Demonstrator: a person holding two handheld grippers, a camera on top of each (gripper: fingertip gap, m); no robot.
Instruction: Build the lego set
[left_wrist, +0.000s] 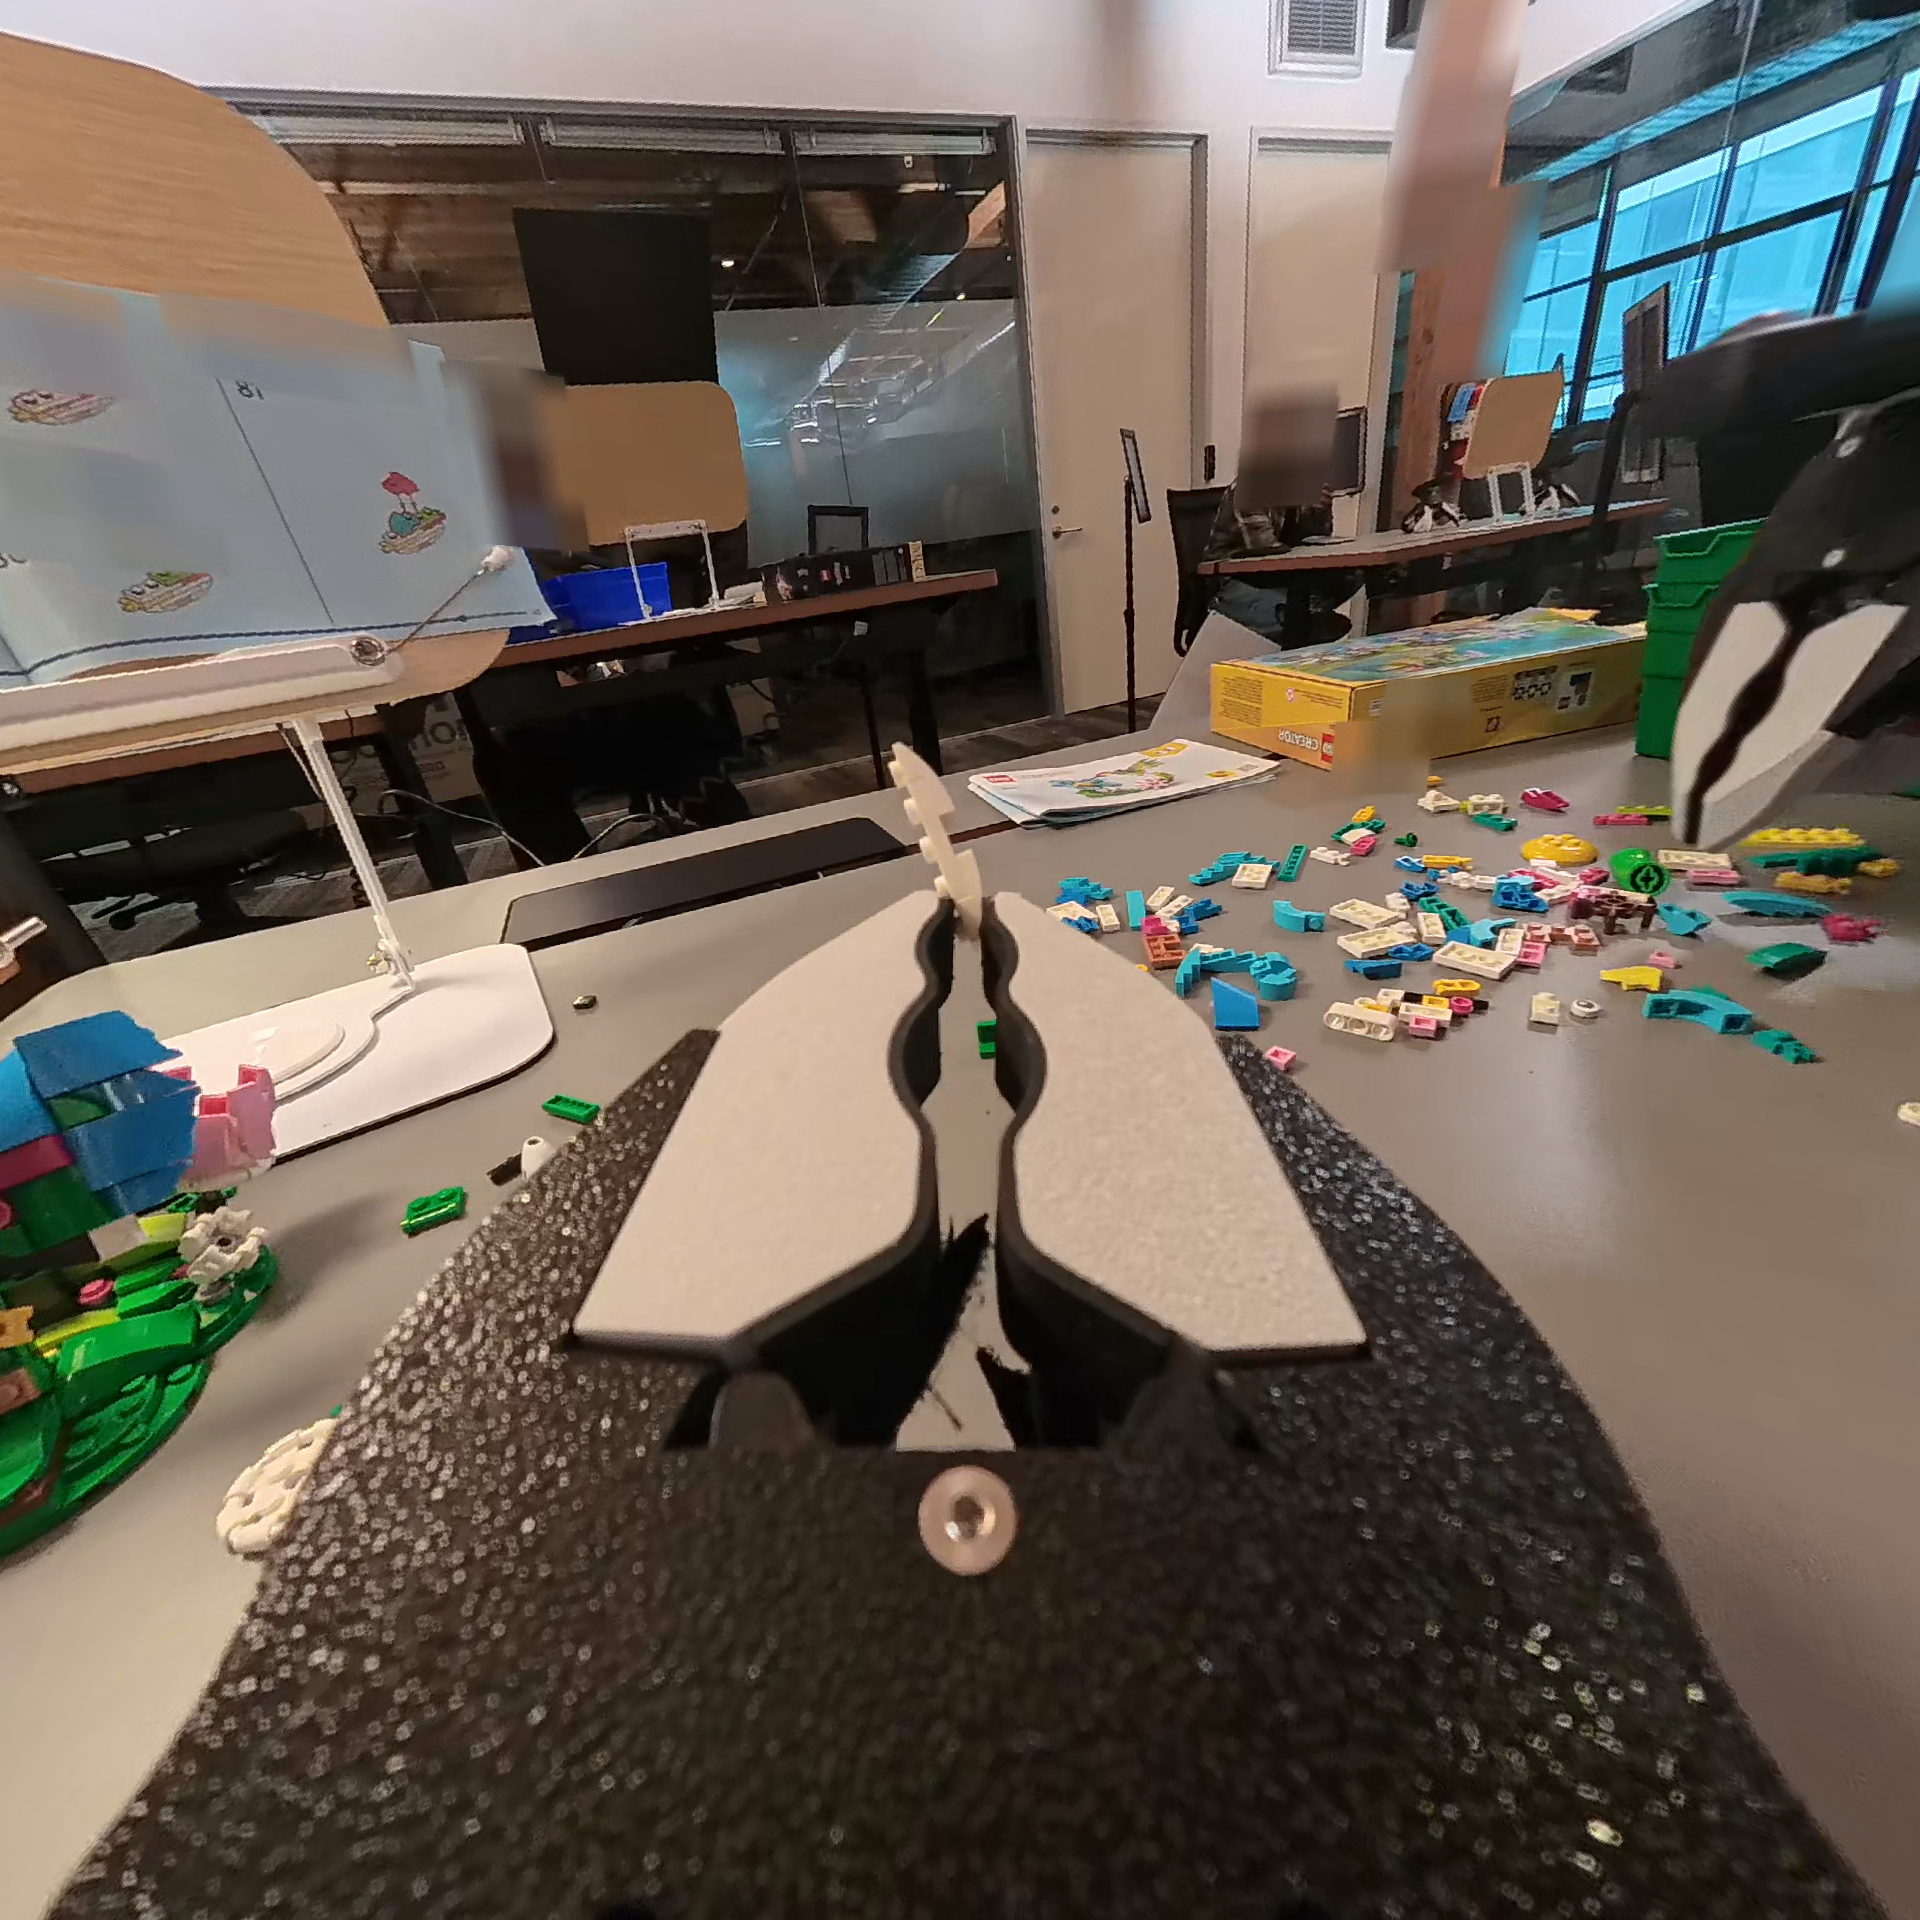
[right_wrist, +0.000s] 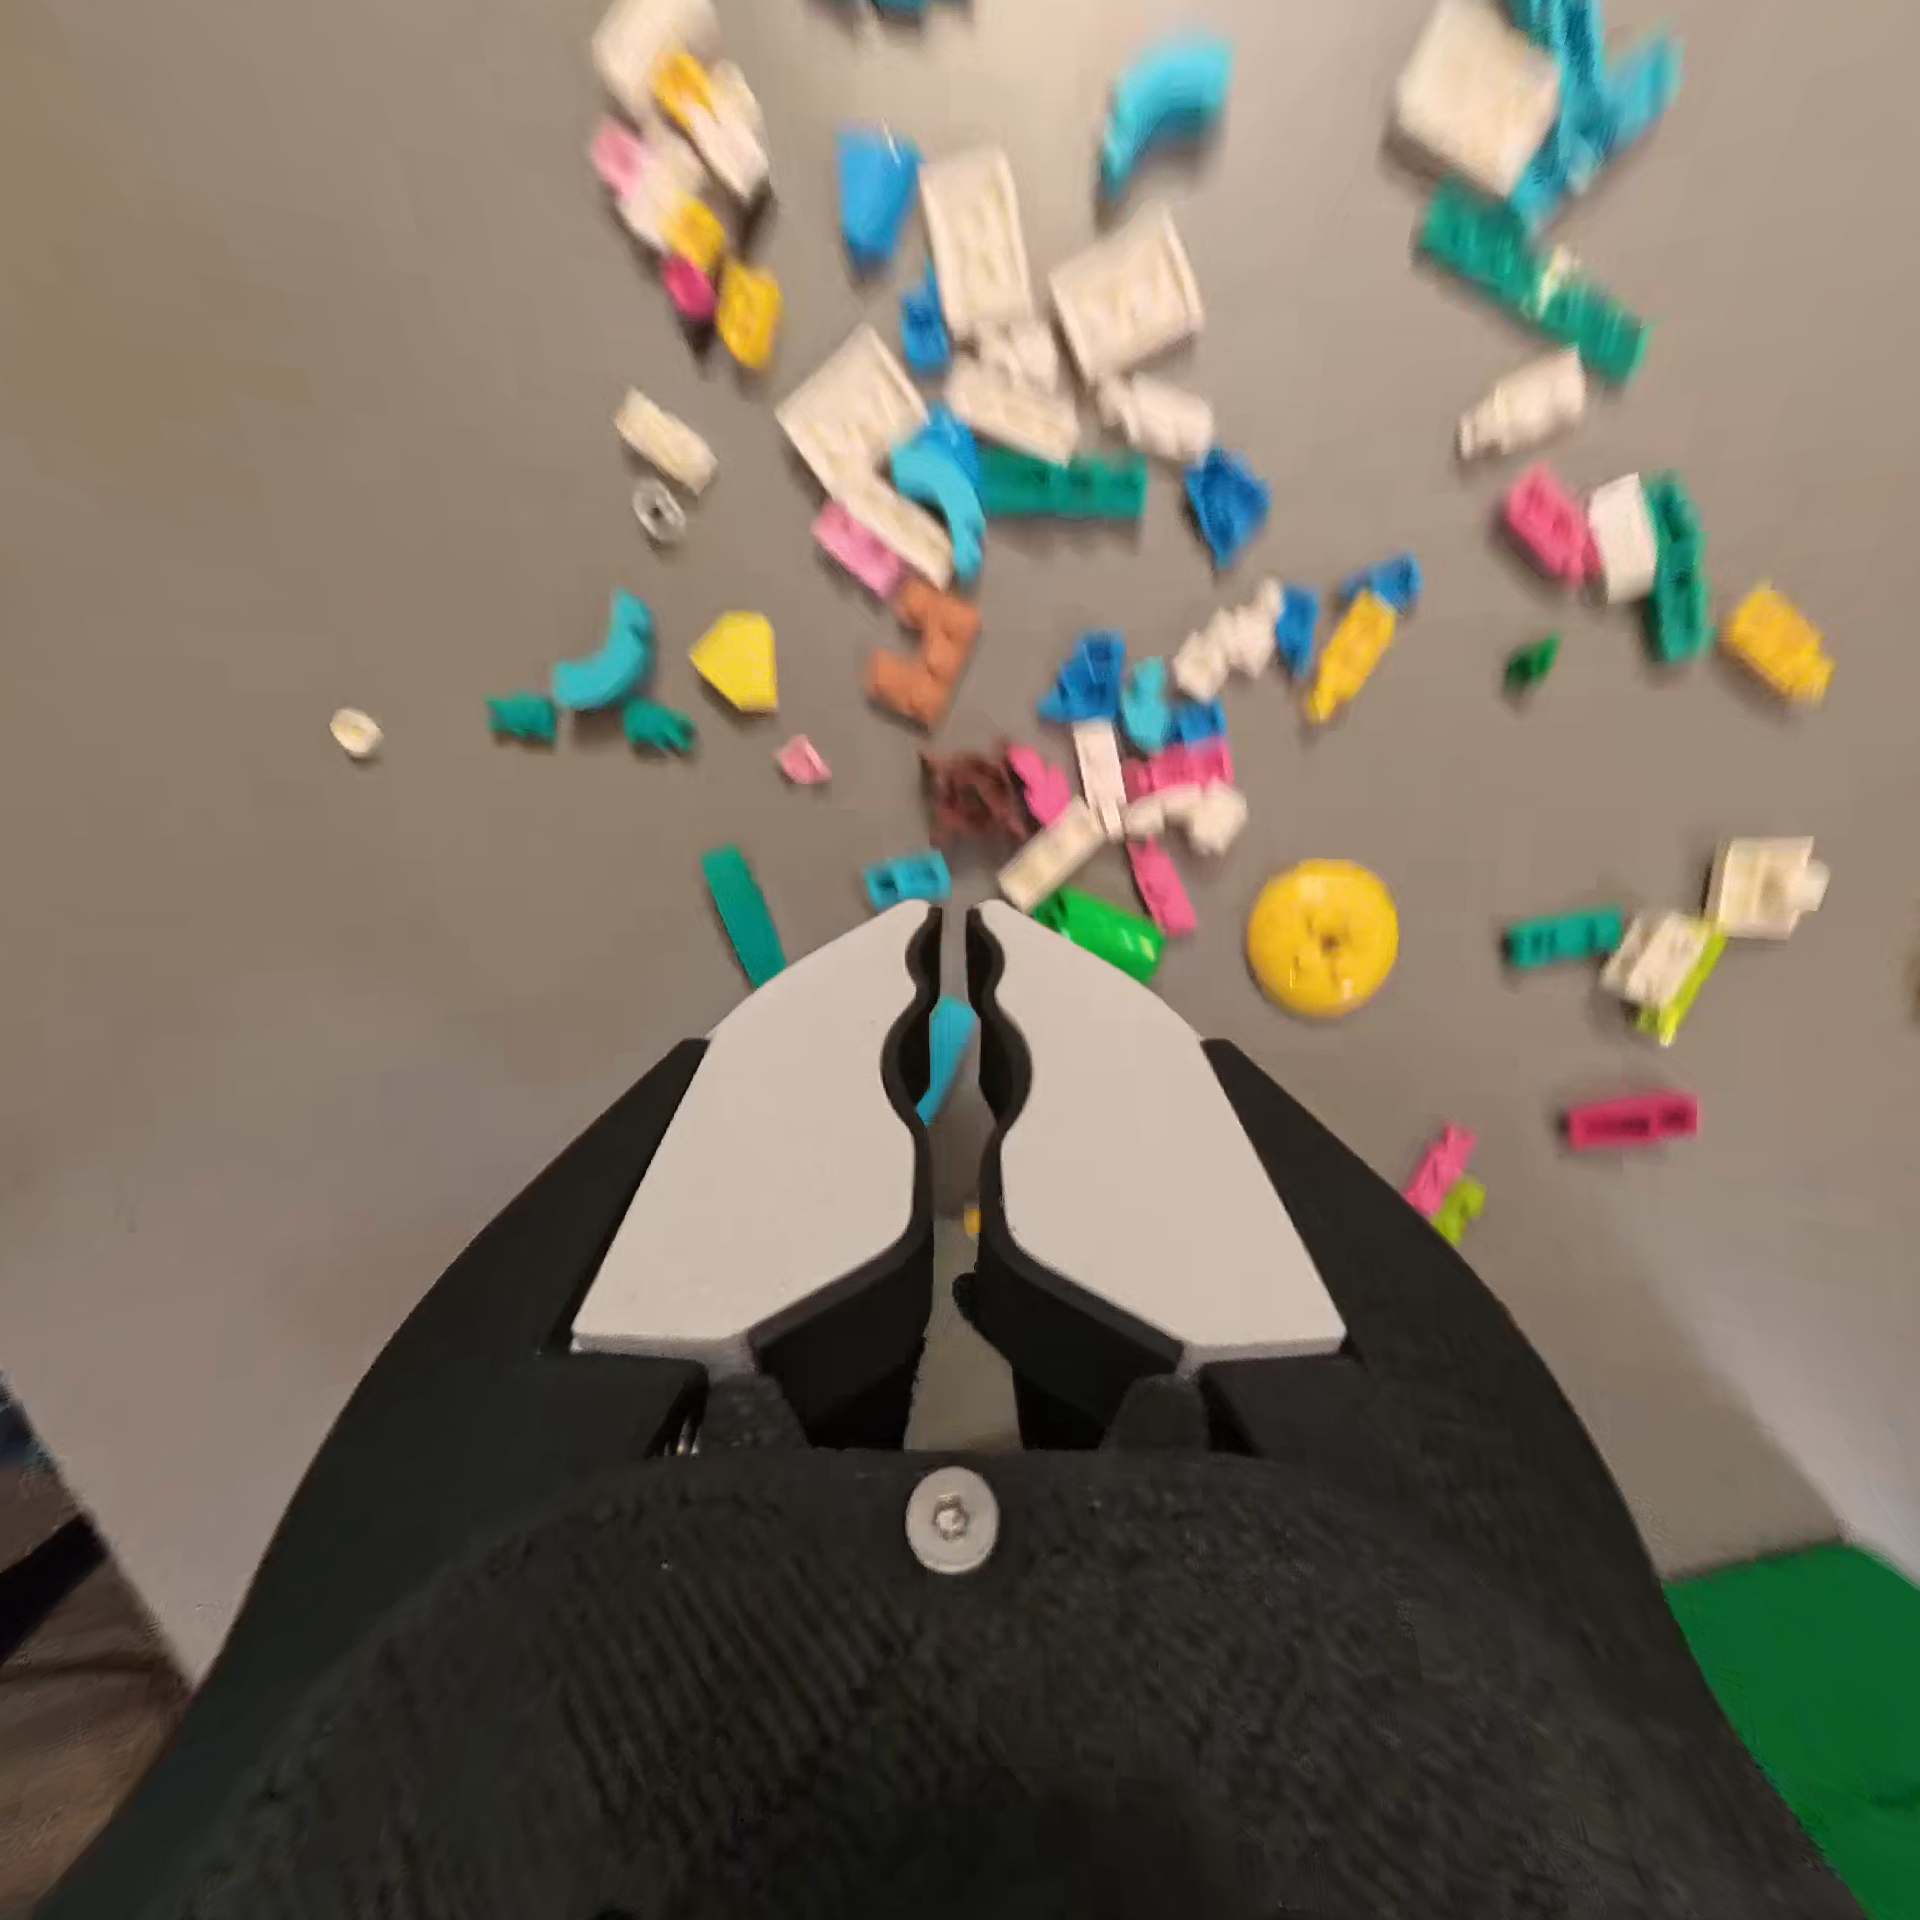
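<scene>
At the far left of the left wrist view, a partly built model (left_wrist: 94, 1226) of green, blue and pink bricks is seen on the grey table (left_wrist: 1558, 1247), with a white gear-like piece (left_wrist: 272, 1481) lying just beside it. Behind it, an open instruction booklet (left_wrist: 260, 520) is propped on a white stand (left_wrist: 353, 1029). In the middle, the left gripper (left_wrist: 966, 920) is pressed together on a white studded plate (left_wrist: 932, 831), which is held on edge and stands up above the fingertips. To the right, loose bricks (left_wrist: 1455, 935) in many colours are scattered over the table, with a closed booklet (left_wrist: 1122, 779) and a yellow box (left_wrist: 1434, 686) beyond them. At the far right, the right gripper (left_wrist: 1704, 821) hangs above the bricks, tips down.

In the blurred right wrist view, the right gripper (right_wrist: 953, 914) is seen nearly closed, a narrow gap left between its tips and nothing pinched. A yellow round piece (right_wrist: 1322, 935) lies right of the tips.
</scene>
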